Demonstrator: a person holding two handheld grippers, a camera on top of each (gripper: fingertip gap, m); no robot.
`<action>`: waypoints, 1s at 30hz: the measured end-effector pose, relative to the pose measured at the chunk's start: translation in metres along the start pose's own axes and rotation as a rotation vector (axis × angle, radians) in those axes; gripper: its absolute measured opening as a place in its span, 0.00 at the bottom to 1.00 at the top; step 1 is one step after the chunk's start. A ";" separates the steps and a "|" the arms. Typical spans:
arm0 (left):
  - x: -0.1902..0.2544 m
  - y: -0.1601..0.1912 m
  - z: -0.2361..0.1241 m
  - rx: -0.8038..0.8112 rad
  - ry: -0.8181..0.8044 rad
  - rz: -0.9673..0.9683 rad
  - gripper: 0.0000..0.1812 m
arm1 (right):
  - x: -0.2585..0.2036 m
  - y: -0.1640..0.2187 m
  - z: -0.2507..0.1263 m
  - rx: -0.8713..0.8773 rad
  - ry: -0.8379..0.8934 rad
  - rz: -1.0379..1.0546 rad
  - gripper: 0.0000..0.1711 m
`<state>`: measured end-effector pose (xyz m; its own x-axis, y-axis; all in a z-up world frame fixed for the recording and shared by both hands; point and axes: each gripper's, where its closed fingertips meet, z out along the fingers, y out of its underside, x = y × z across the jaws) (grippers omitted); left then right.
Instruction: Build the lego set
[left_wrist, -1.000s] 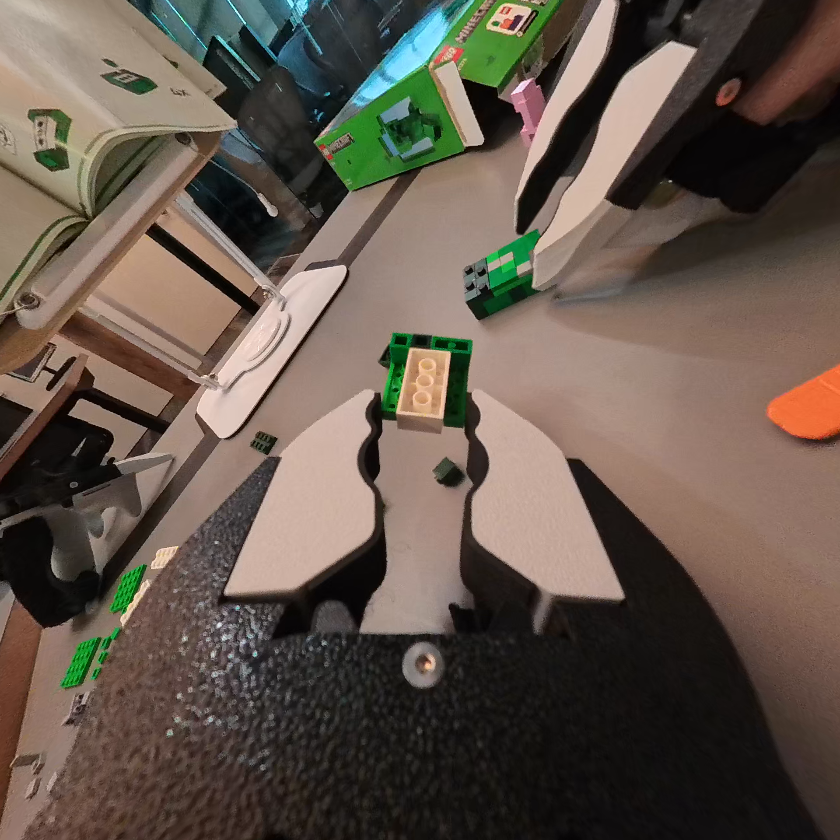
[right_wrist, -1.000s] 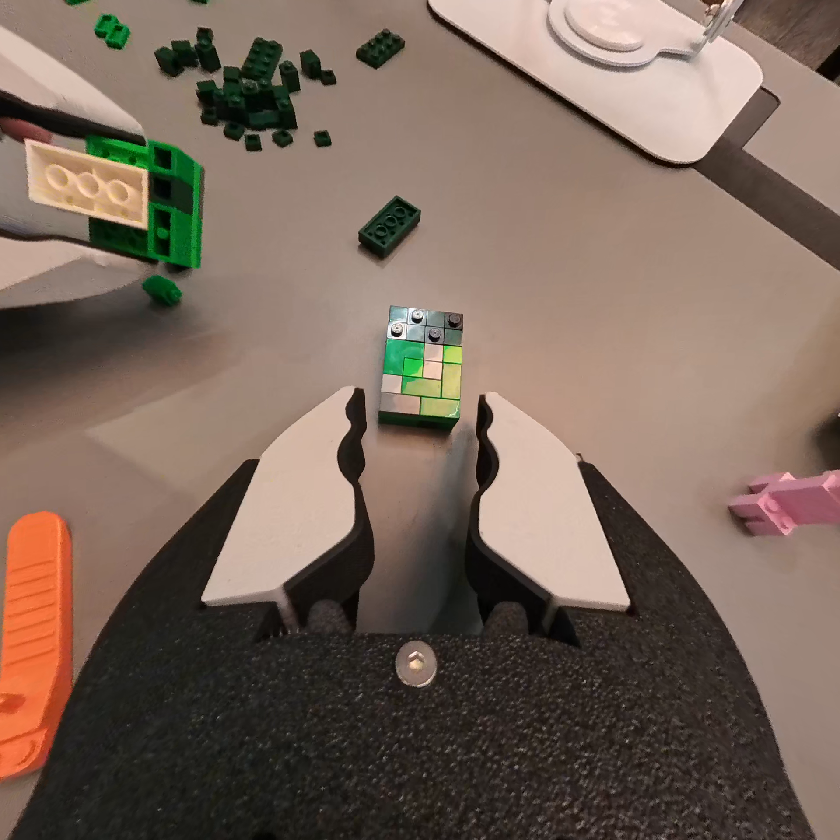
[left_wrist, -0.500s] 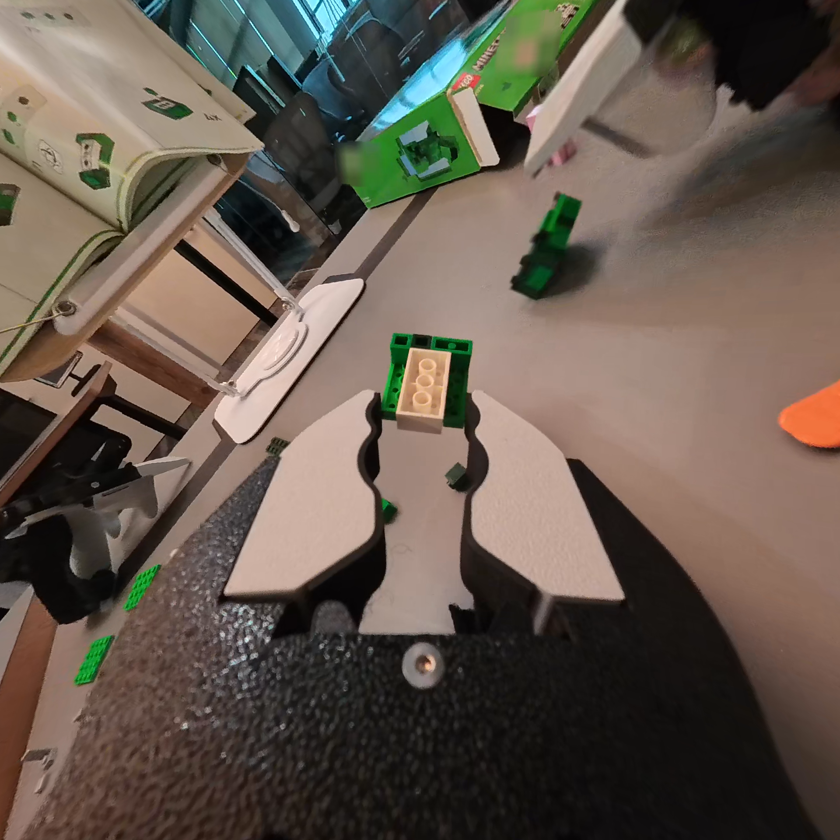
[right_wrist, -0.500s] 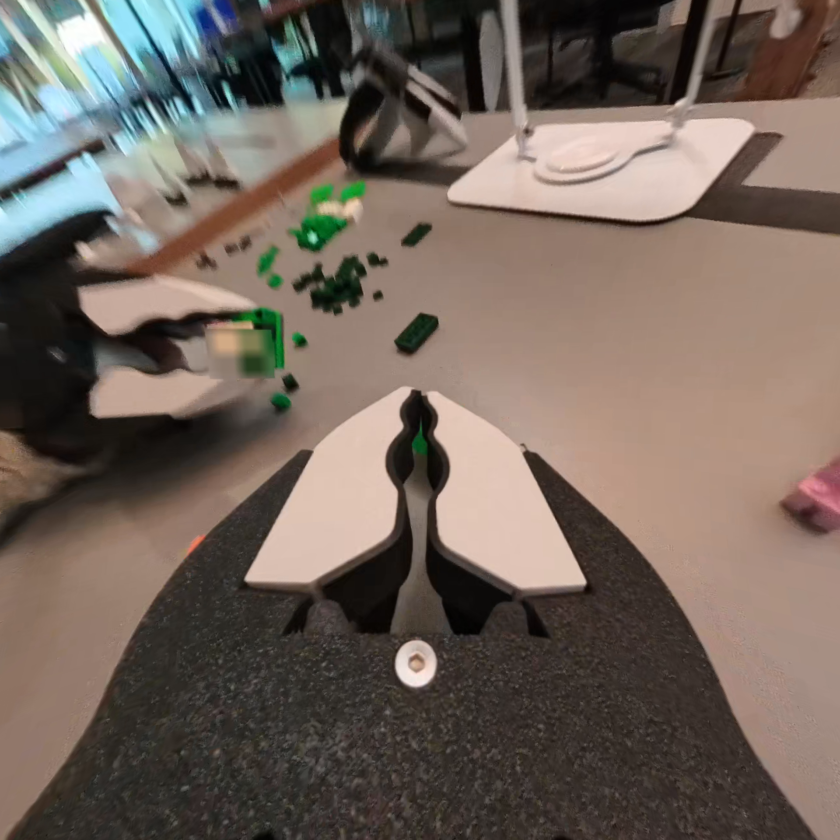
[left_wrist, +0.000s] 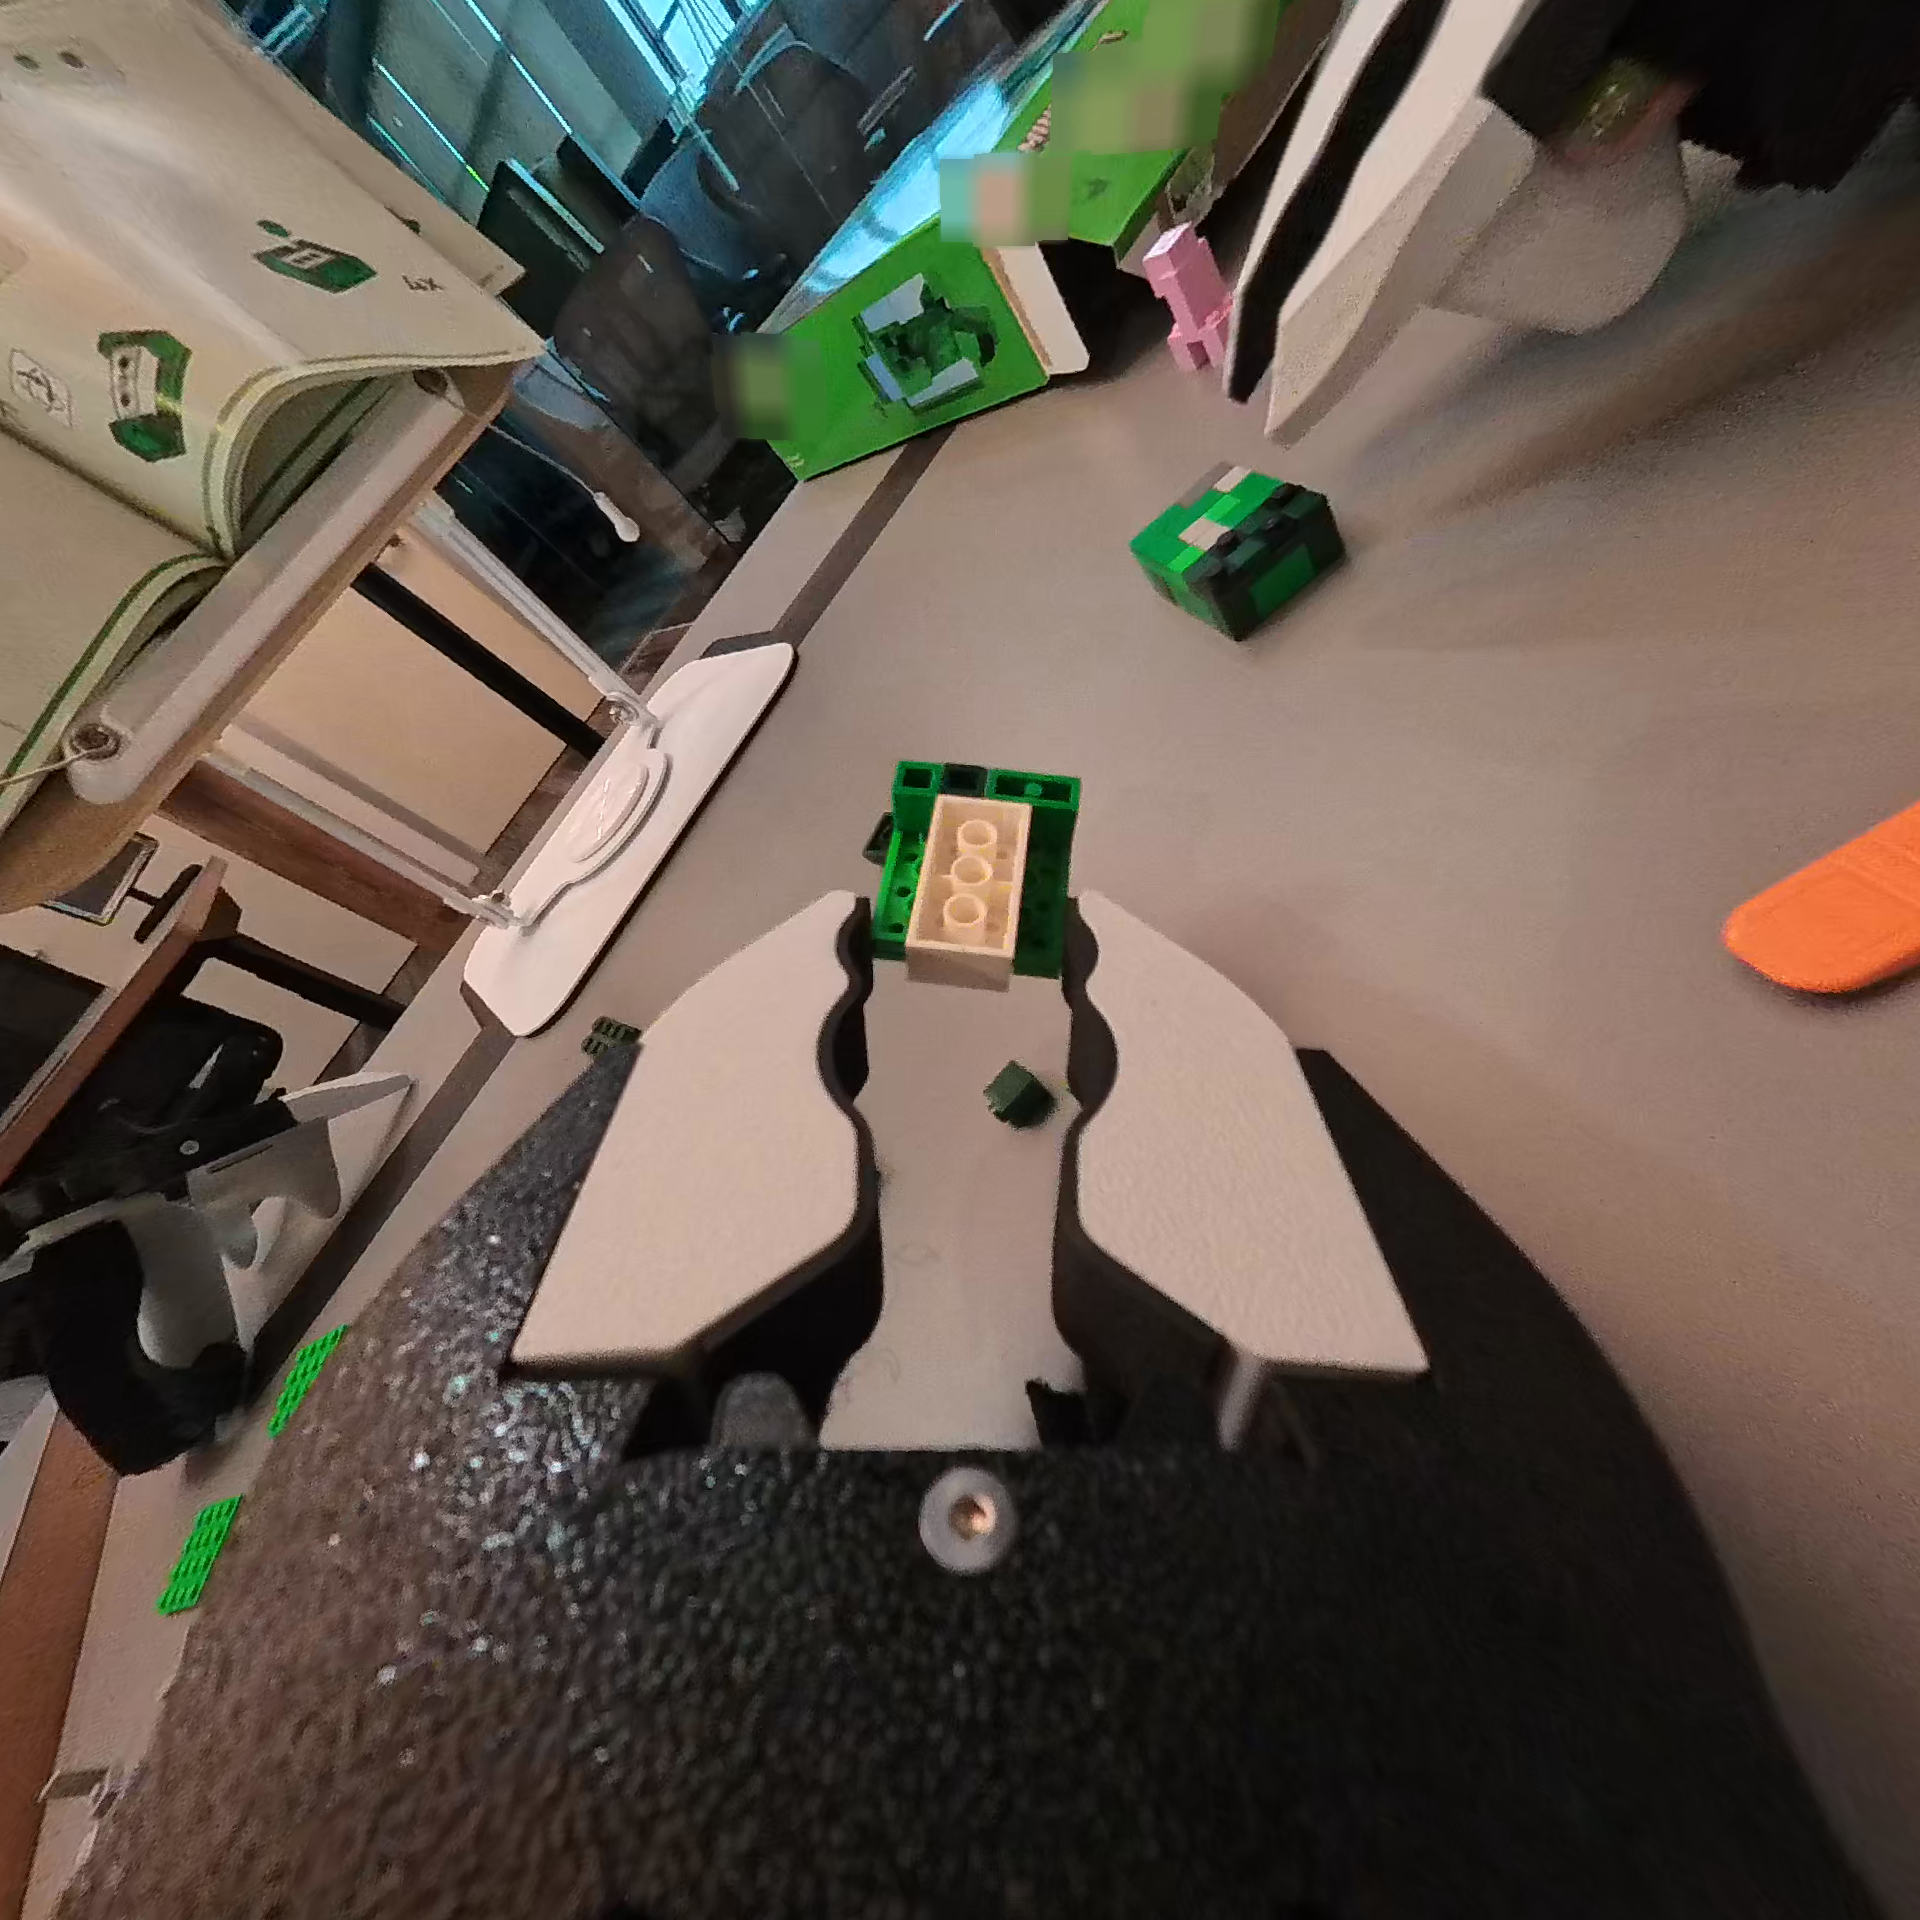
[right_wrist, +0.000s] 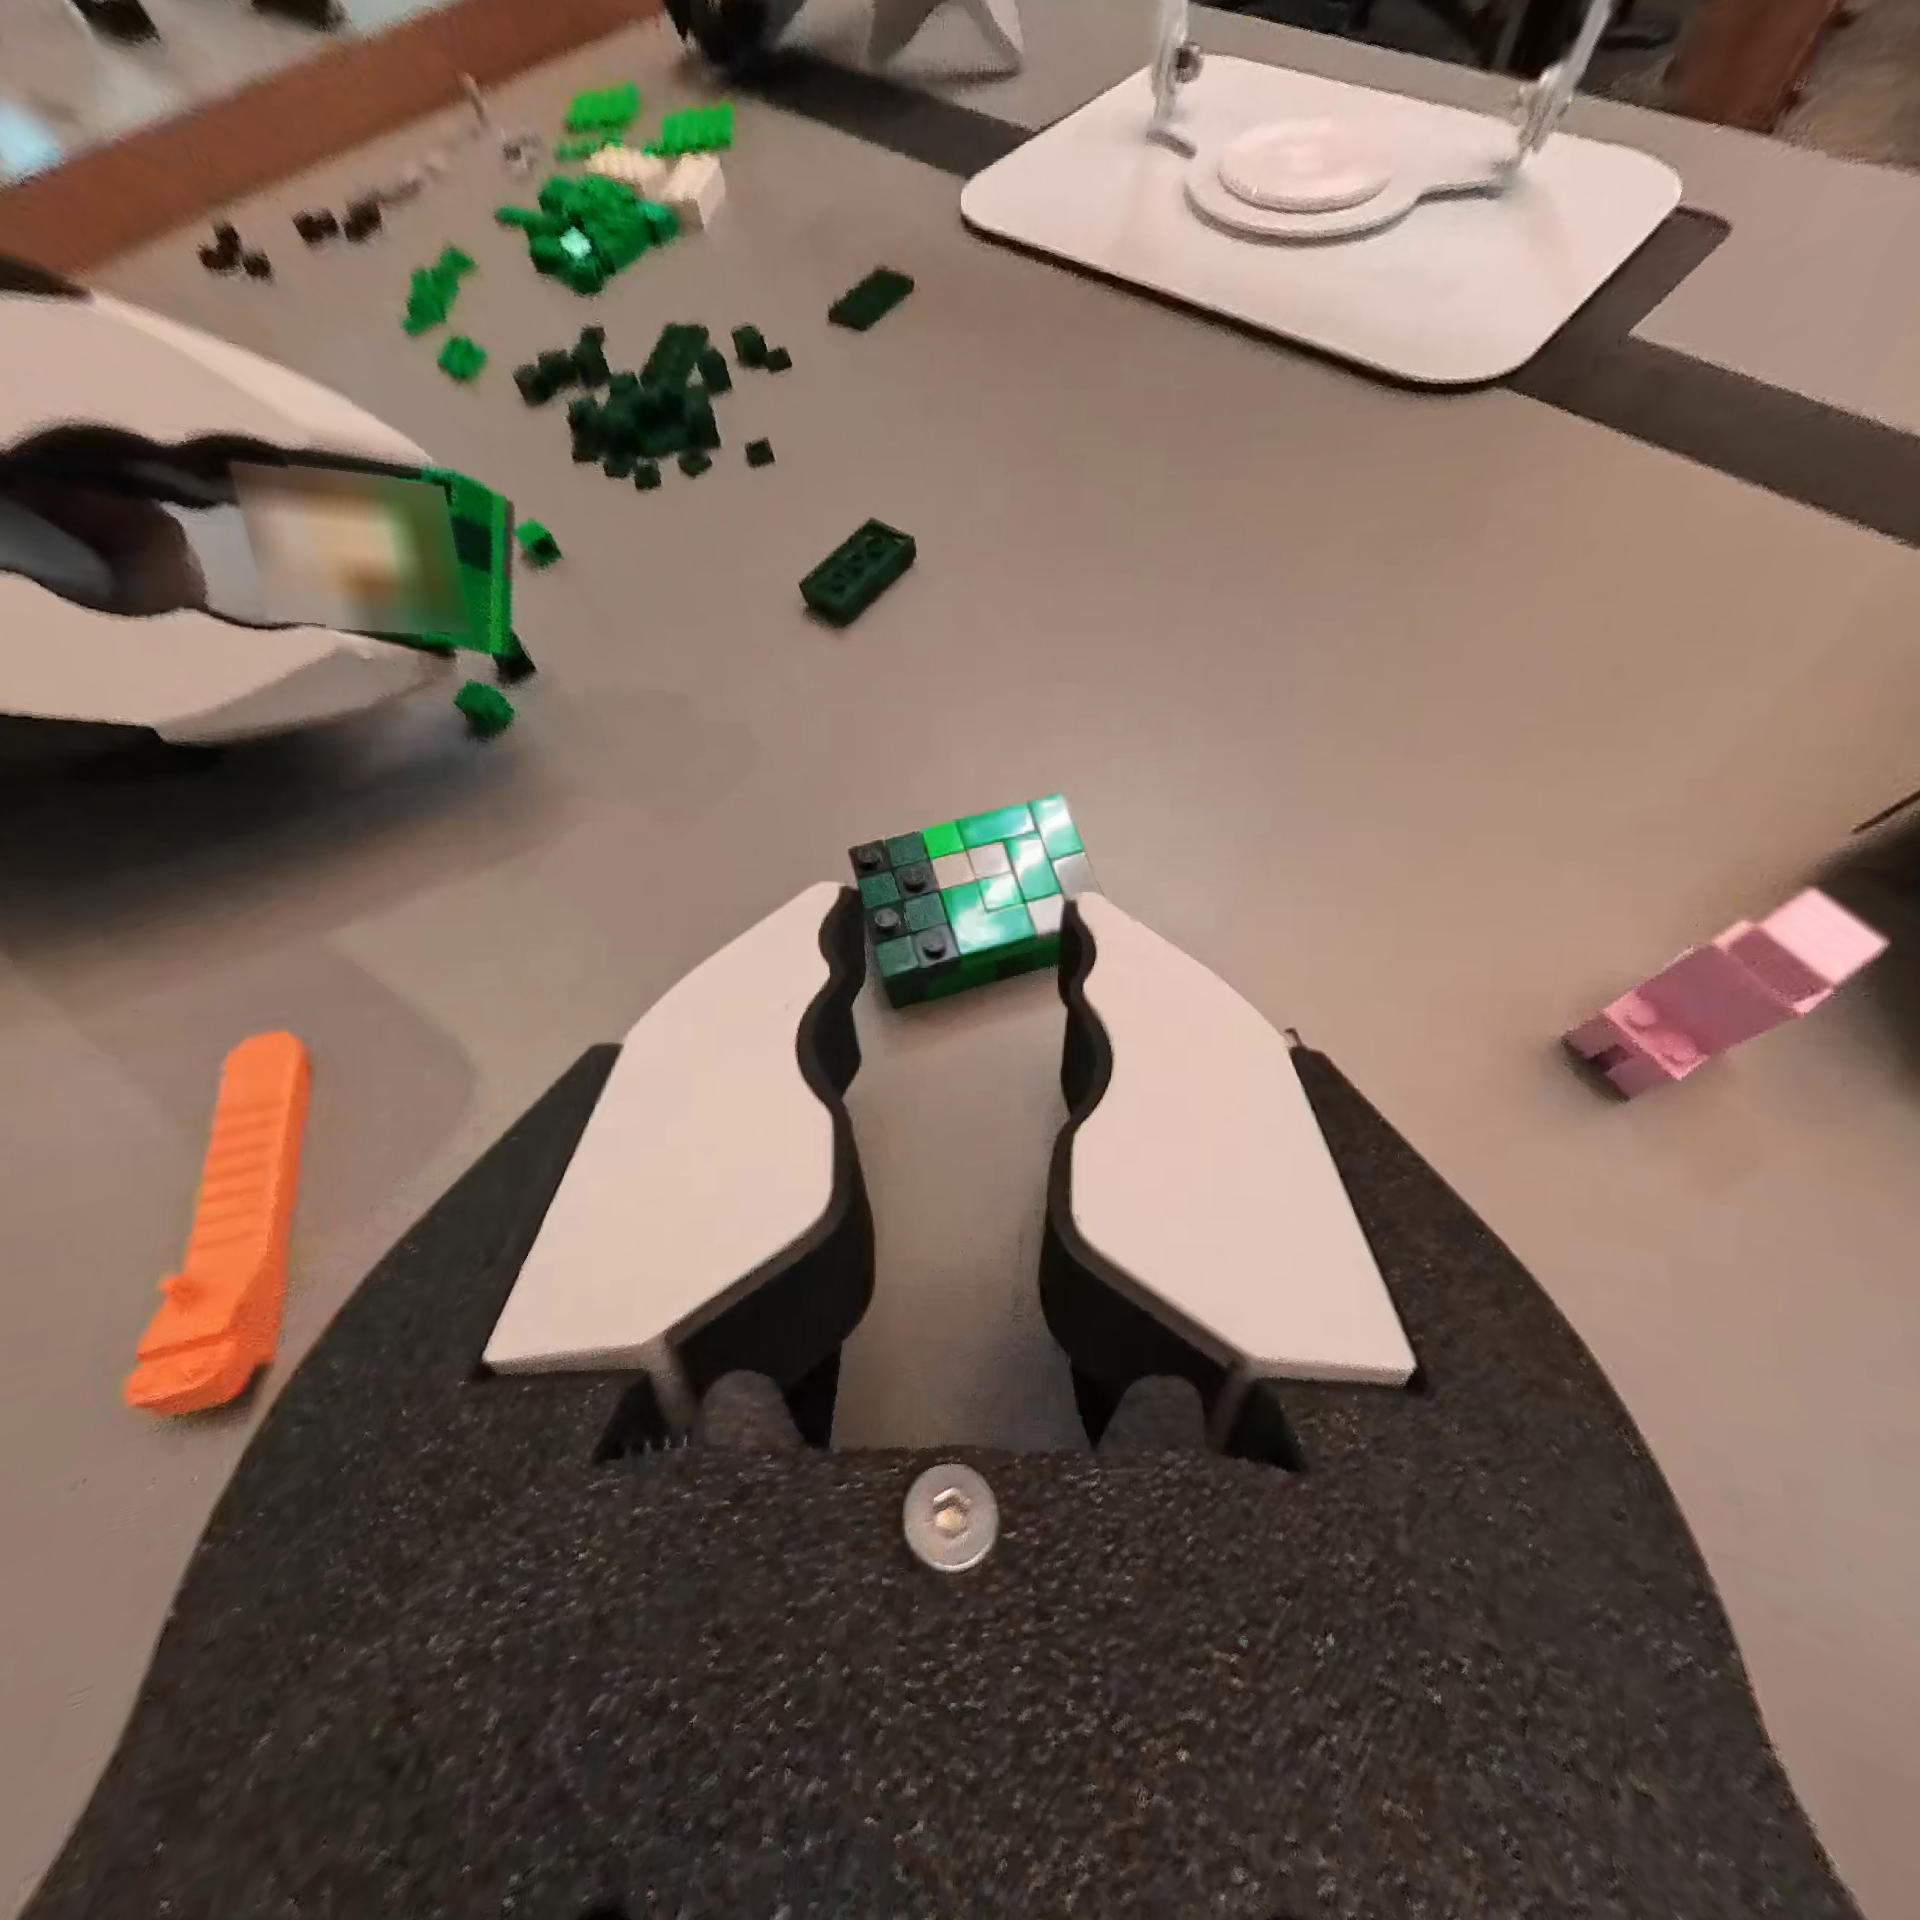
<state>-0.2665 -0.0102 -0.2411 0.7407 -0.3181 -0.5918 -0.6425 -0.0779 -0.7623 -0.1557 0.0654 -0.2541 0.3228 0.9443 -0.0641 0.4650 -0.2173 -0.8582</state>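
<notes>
My left gripper (left_wrist: 964, 925) is shut on a green assembly with a cream brick on it (left_wrist: 971, 883) and holds it above the grey table. A small dark green piece (left_wrist: 1016, 1096) lies on the table below. My right gripper (right_wrist: 954, 914) is open and hovers over a green tiled block with dark studs (right_wrist: 971, 904), which lies on the table (left_wrist: 1236, 545). In the left wrist view the right gripper (left_wrist: 1273, 384) is clear above that block. In the right wrist view the left gripper (right_wrist: 447, 561) shows at the left with the assembly (right_wrist: 483, 571).
An orange brick separator (right_wrist: 223, 1216) lies at the left and a pink piece (right_wrist: 1725, 987) at the right. Loose green pieces (right_wrist: 644, 405) and a dark green brick (right_wrist: 857, 569) lie farther off. The white stand base (right_wrist: 1320, 208), booklet (left_wrist: 208, 312) and green box (left_wrist: 914, 353) are behind. From my left tips it is roughly 4 centimetres to the small dark green piece (left_wrist: 1016, 1096); from my right, 15 centimetres.
My right gripper shut and swung upward half a second ago; it is open again above the tiled block, which now lies turned about a quarter. My left gripper kept its hold.
</notes>
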 end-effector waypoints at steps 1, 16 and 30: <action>0.000 0.000 0.000 -0.001 0.002 0.000 0.20 | -0.001 0.000 0.001 -0.004 0.014 -0.034 0.20; -0.008 -0.001 -0.002 0.011 -0.016 -0.067 0.20 | -0.017 -0.041 0.001 0.291 0.320 -0.416 0.11; -0.004 0.002 0.000 -0.008 -0.014 -0.025 0.20 | -0.020 -0.042 0.002 0.298 0.340 -0.465 0.05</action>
<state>-0.2707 -0.0089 -0.2400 0.7591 -0.3027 -0.5763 -0.6254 -0.0931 -0.7747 -0.1834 0.0561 -0.2178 0.4089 0.7816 0.4711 0.3861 0.3196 -0.8653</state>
